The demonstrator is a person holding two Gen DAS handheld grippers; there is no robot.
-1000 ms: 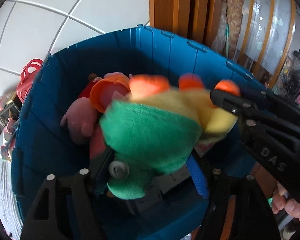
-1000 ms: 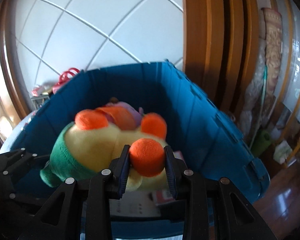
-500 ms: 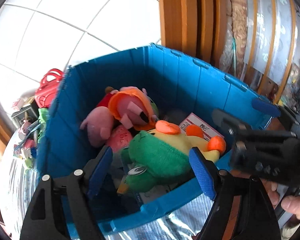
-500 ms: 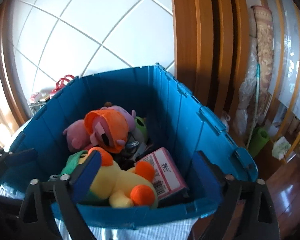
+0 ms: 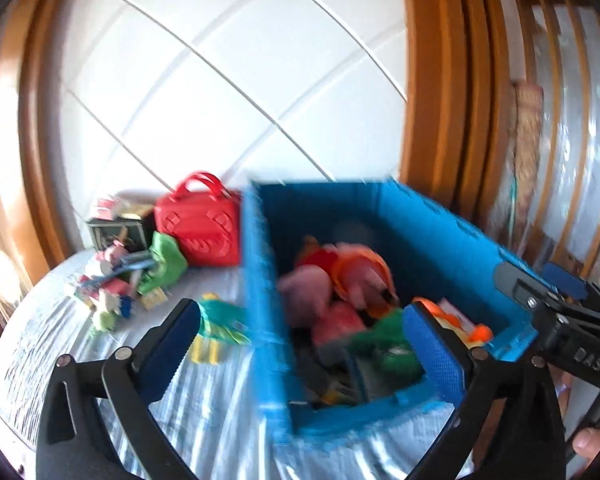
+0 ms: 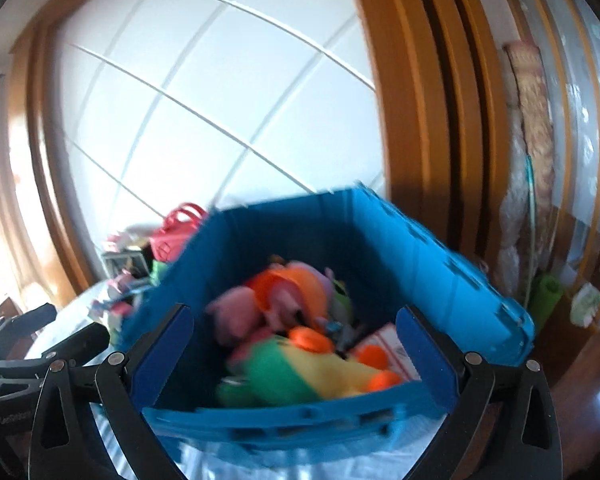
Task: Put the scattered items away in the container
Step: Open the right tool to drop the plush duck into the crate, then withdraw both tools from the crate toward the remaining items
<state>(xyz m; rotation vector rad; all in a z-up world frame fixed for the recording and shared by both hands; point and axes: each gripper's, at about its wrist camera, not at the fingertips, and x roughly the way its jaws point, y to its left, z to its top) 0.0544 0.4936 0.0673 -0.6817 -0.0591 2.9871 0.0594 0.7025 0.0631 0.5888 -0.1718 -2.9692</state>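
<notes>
Left wrist view: the left gripper (image 5: pixel 300 344) has its fingers spread, empty; loose toys (image 5: pixel 116 280) lie at frame left, beside the blue container (image 5: pixel 260 280). A hurried reach could clip its wall.

Right wrist view: the right gripper (image 6: pixel 296 356) is spread, empty; the green-yellow plush (image 6: pixel 300 372) lies inside, near the front rim, and might snag.

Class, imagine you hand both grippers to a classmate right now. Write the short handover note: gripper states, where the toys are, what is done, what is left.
Left gripper: open, empty, near the table's left side.
Right gripper: open, empty, in front of the blue bin.
In the bin: green and yellow plush, pink plush, orange-hooded plush and a labelled box.
Done: these toys are stowed.
Left: on the table outside the bin lie a teal and yellow toy, a pile of small toys, a green item and a red bag. The teal toy lies nearest the left gripper, so it is probably next.
</notes>
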